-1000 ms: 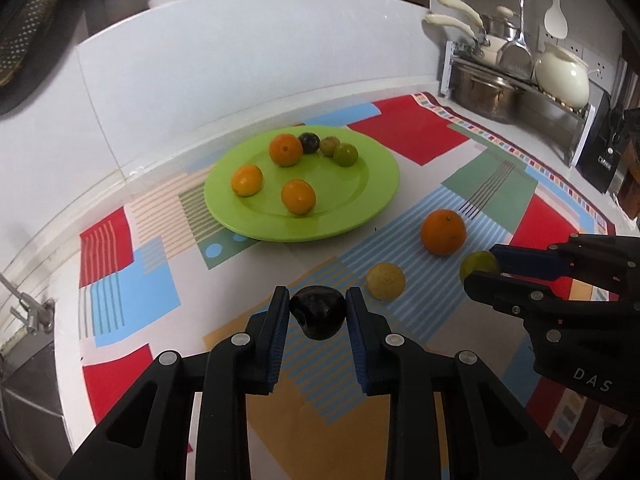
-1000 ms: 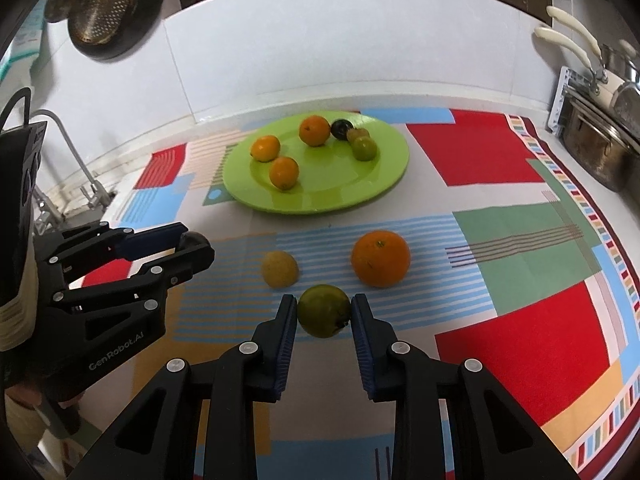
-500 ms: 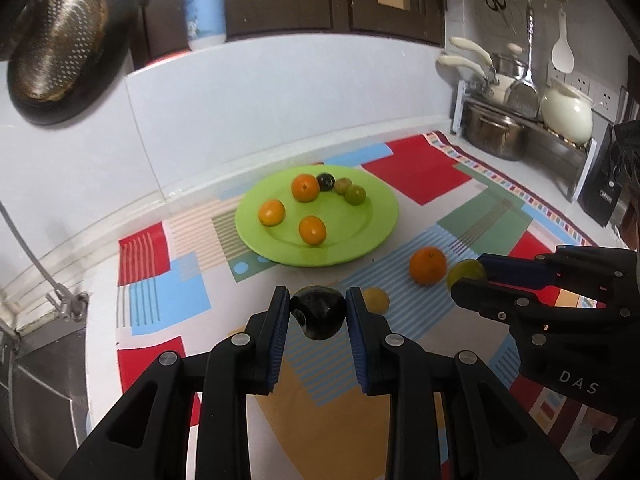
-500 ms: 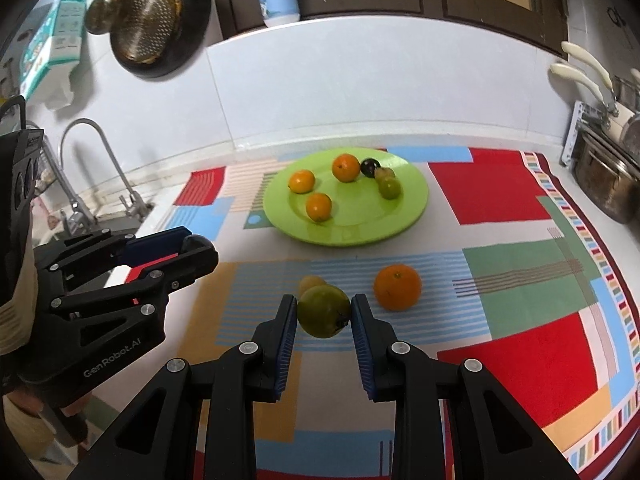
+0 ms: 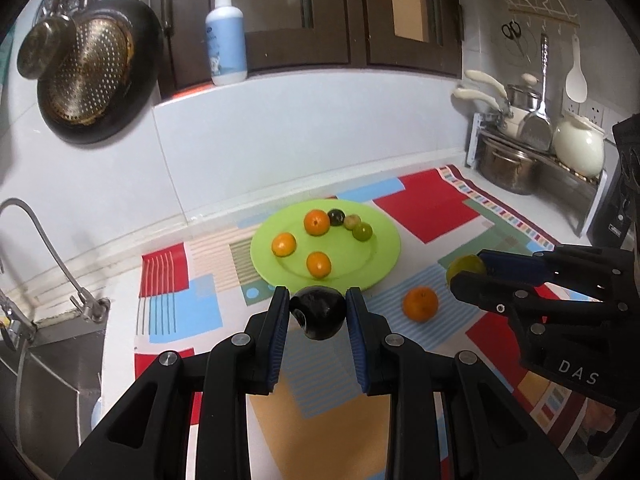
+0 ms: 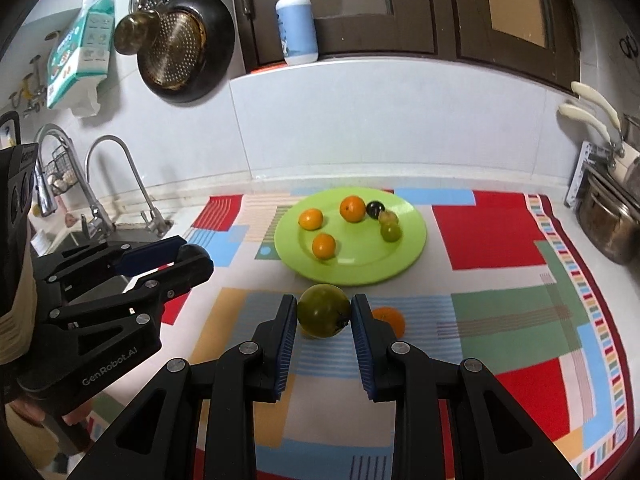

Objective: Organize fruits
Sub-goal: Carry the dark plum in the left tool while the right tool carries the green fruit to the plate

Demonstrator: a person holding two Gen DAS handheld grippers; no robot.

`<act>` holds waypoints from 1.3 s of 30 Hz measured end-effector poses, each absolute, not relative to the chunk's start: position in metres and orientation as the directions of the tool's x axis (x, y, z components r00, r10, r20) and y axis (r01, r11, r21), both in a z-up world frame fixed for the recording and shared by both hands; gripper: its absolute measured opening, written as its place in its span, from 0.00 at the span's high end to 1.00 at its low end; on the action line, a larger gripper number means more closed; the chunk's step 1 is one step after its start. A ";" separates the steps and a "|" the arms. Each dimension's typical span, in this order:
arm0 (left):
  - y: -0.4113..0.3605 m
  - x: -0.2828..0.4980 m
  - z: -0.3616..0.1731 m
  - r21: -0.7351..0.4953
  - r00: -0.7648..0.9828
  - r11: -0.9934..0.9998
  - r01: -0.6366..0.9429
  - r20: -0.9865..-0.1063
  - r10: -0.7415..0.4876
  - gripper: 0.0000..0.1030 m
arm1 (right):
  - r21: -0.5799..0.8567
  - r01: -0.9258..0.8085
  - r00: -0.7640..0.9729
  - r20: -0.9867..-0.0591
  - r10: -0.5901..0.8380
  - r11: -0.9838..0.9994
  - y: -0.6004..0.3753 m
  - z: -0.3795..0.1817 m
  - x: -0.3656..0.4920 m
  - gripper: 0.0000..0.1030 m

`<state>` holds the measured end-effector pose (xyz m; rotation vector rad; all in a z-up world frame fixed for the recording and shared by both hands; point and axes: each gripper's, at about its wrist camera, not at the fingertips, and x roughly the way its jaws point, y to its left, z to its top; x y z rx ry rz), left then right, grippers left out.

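Note:
My left gripper (image 5: 318, 314) is shut on a dark, near-black fruit (image 5: 319, 318), lifted above the patterned mat. My right gripper (image 6: 324, 314) is shut on a green fruit (image 6: 324, 315), also raised. Seen from the left wrist, the right gripper (image 5: 466, 274) hangs to the right with the green fruit (image 5: 466, 267) between its pads. Seen from the right wrist, the left gripper (image 6: 192, 258) is at the left. A lime-green plate (image 5: 376, 258) (image 6: 404, 256) lies beyond both, holding three small oranges, a dark fruit and two small green fruits. One larger orange (image 5: 420, 304) (image 6: 390, 318) rests on the mat.
A sink with taps (image 6: 120, 184) lies at the left. Pots and a white kettle sit on a rack (image 5: 536, 156) at the right. Pans hang on the wall (image 6: 180, 48), and a soap bottle (image 5: 226, 40) stands on the ledge above the white backsplash.
Both grippers have risen with their fruits, so the plate and mat look smaller and farther. A yellowish fruit on the mat is now hidden behind the held fruits.

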<state>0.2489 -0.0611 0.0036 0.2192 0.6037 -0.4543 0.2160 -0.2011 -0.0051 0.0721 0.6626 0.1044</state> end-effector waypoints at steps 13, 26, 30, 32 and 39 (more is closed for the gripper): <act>-0.079 0.269 0.027 0.069 0.775 0.900 0.430 -0.540 -0.329 0.72 | 0.092 -0.112 0.808 -0.571 0.145 0.989 -0.220 0.017 0.243 0.72; -0.087 0.312 0.030 0.067 0.779 0.906 0.418 -0.540 -0.319 0.72 | 0.092 -0.144 0.814 -0.556 0.171 0.985 -0.227 0.023 0.285 0.72; -0.091 0.329 0.027 0.065 0.775 0.907 0.416 -0.547 -0.317 0.72 | 0.099 -0.148 0.807 -0.564 0.178 0.984 -0.230 0.019 0.302 0.72; -0.092 0.339 0.025 0.064 0.774 0.908 0.415 -0.549 -0.315 0.72 | 0.101 -0.150 0.801 -0.570 0.181 0.984 -0.231 0.016 0.312 0.72; -0.097 0.366 0.014 0.060 0.765 0.908 0.415 -0.563 -0.313 0.72 | 0.102 -0.159 0.784 -0.592 0.188 0.982 -0.234 0.004 0.342 0.72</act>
